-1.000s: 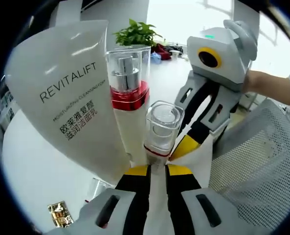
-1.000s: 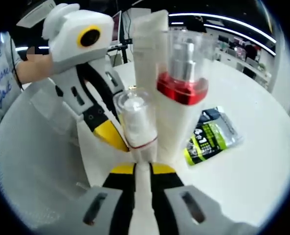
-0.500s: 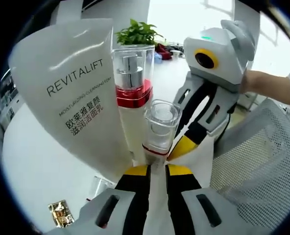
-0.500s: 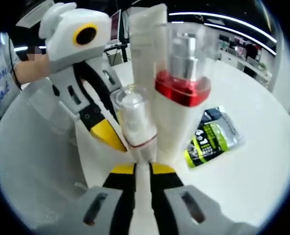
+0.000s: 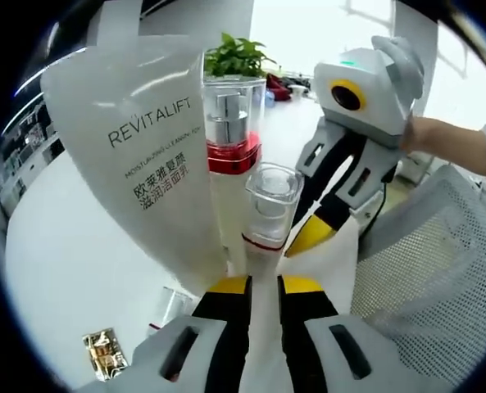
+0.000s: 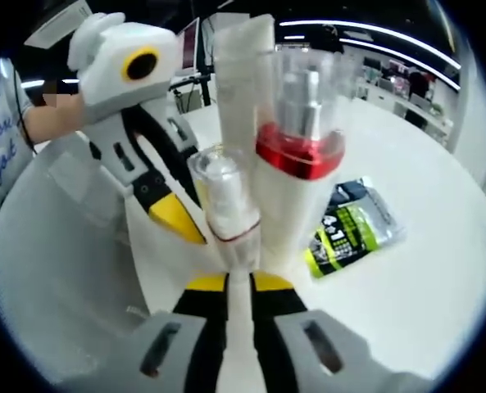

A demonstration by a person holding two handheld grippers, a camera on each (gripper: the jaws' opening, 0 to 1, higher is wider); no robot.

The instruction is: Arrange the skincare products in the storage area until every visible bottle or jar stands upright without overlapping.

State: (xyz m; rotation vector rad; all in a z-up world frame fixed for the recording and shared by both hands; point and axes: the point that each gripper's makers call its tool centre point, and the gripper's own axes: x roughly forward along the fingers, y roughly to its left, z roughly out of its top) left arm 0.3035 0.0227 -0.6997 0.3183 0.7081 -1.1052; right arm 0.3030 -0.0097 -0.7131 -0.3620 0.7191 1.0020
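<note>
The left gripper (image 5: 264,282) has its yellow-tipped jaws drawn narrow on a thin white upright panel, apparently a wall or divider of the storage area, though what it is cannot be told for certain. The right gripper (image 6: 239,282) pinches the same kind of white edge from the opposite side, its jaws equally narrow.

Three products stand just beyond both sets of tips, all upright with their long axes vertical. The small clear-capped bottle (image 5: 267,217) is nearest, directly ahead of each gripper and rising almost from between the jaw tips. Just behind it stands the taller pump bottle with a red collar (image 5: 230,164), and beside that the broad white REVITALIFT tube (image 5: 140,155), cap end down. They crowd close, touching or nearly so.

A green sachet (image 6: 349,225) lies flat on the white tabletop (image 6: 415,278), off to the side of the group.

Both grippers are about equally near the small bottle, so judging by position either could take it once freed from the panel.
</note>
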